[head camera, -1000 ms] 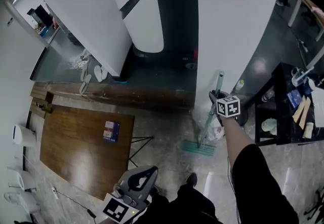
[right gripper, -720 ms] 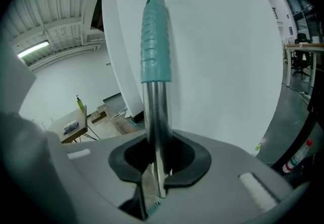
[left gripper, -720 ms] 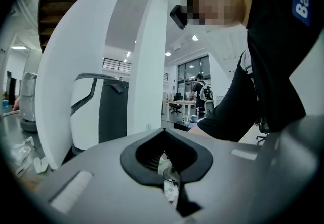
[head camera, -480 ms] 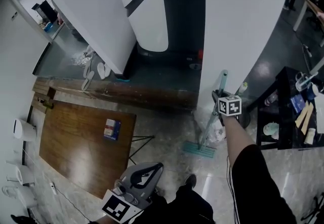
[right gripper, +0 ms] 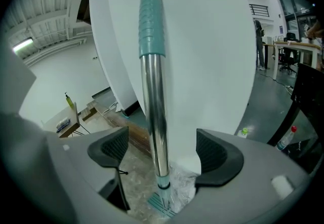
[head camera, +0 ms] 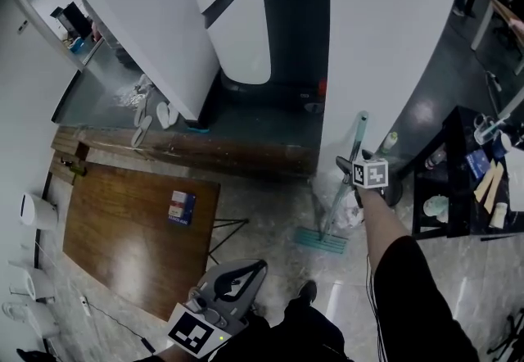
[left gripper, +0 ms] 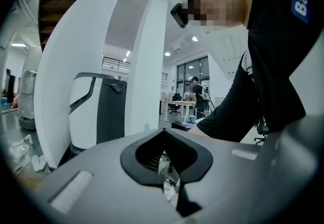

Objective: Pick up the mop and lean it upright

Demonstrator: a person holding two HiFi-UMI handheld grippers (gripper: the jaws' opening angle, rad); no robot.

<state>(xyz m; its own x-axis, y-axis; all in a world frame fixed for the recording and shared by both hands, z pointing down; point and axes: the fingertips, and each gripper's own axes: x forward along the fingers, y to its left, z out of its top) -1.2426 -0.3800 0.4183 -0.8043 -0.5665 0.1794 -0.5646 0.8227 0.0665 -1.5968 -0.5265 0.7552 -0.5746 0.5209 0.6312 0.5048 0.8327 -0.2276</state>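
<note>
The mop point(head camera: 347, 178) stands upright and leans on the white pillar point(head camera: 385, 41), its teal head point(head camera: 321, 241) on the floor. My right gripper point(head camera: 350, 168) is at the steel handle point(right gripper: 154, 111), below the teal grip. Its jaws have just been opening and now stand wide; the handle runs between the pads point(right gripper: 112, 148) with a gap on each side. My left gripper point(head camera: 237, 282) hangs low near the person's legs, far from the mop. In the left gripper view my left gripper point(left gripper: 171, 192) has its jaws together with nothing held.
A wooden table point(head camera: 131, 229) with a small box point(head camera: 180, 208) stands at the left. A black cart point(head camera: 458, 180) with clutter is at the right. Crumpled plastic wrap point(head camera: 350, 213) lies by the mop's base. A white and grey machine point(head camera: 237, 16) stands behind.
My right gripper's jaws have opened off the mop handle, and the hand has sunk a little. The mop stays leaning on the pillar. The left gripper has hardly moved.
</note>
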